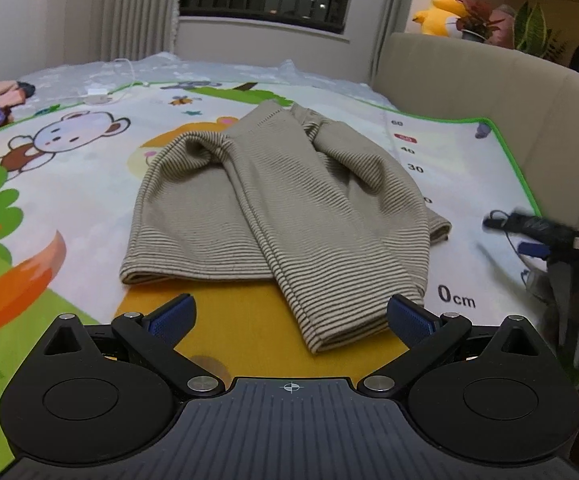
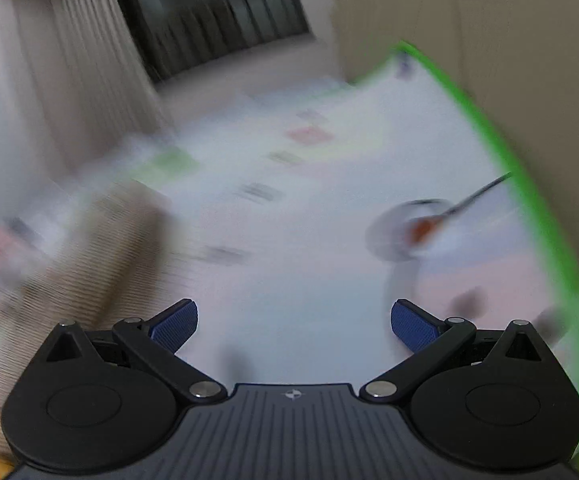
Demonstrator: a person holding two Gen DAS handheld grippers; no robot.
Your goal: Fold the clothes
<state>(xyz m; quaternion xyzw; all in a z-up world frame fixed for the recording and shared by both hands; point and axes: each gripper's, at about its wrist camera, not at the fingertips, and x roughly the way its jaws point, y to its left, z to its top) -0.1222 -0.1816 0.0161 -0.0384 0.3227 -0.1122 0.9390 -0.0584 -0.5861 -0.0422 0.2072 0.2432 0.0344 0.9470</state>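
While the left gripper hovered with its jaws spread wide and empty, a sleeve end of the sweater lay between its blue pads, touching neither; the striped beige garment rested partly folded on the mat, sleeves crossed over the body; printed beside it ran a ruler reading "0cm", "30", "40" and "60"; the right gripper was also wide open and held nothing above the mat, its view heavily blurred, the sweater a smear at left.
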